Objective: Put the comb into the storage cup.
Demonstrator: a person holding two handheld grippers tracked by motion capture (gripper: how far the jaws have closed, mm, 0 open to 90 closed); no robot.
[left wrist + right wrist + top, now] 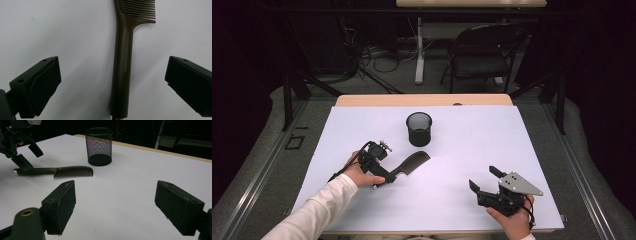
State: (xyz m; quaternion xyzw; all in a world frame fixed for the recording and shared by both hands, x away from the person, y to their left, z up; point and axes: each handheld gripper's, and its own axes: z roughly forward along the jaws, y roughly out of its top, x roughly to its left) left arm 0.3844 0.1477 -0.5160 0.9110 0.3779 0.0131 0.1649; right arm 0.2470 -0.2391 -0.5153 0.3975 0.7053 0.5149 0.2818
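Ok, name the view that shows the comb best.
The right gripper view: the whole comb lies side-on, handle and teeth clear. The left gripper view shows its handle close up between open jaws, teeth cut off. The high view shows it small and dark.

From where I stand, nothing here carries readable writing: no label, brand, number or sign anywhere. The comb (122, 65), the mesh cup (419, 128) and the white desk (472, 145) are all plain, and the tongs bear no marking I can make out.
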